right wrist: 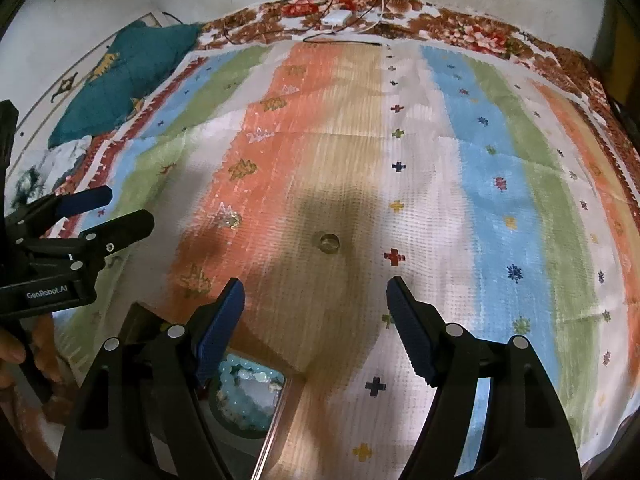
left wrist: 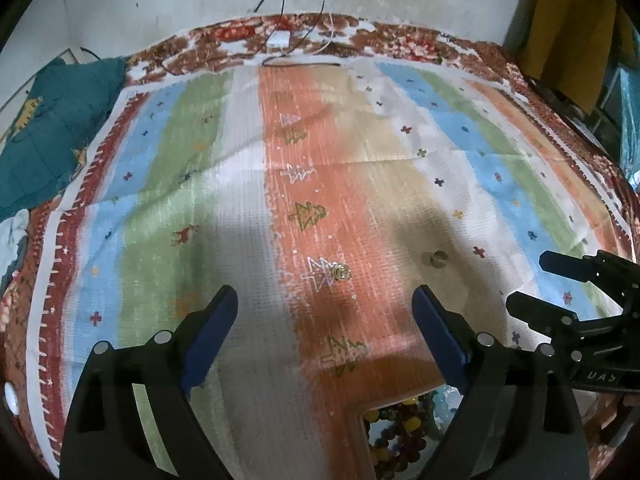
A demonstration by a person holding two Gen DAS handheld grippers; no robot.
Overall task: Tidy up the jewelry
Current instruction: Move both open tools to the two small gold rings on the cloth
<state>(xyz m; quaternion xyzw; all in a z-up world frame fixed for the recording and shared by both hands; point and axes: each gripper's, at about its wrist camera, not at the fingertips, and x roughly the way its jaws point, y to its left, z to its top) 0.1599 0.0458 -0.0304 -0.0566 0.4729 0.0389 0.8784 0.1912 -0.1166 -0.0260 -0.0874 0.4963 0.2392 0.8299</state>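
Note:
A small coiled gold ring [left wrist: 341, 272] lies on the orange stripe of the striped cloth [left wrist: 248, 208], just ahead of my open, empty left gripper [left wrist: 324, 304]. It also shows in the right wrist view [right wrist: 231, 220]. A second gold ring [right wrist: 329, 241] lies on the tan stripe ahead of my open, empty right gripper [right wrist: 316, 292]; it also shows in the left wrist view [left wrist: 437, 258]. A clear box with beaded jewelry [left wrist: 404, 428] sits under both grippers; in the right wrist view the box [right wrist: 248, 396] holds pale blue beads.
A teal cushion [left wrist: 52, 120] lies at the far left. A white charger with cables [left wrist: 280, 38] rests at the far edge by the wall. The right gripper [left wrist: 560, 300] shows at the right of the left view; the left gripper [right wrist: 80, 232] at the left of the right view.

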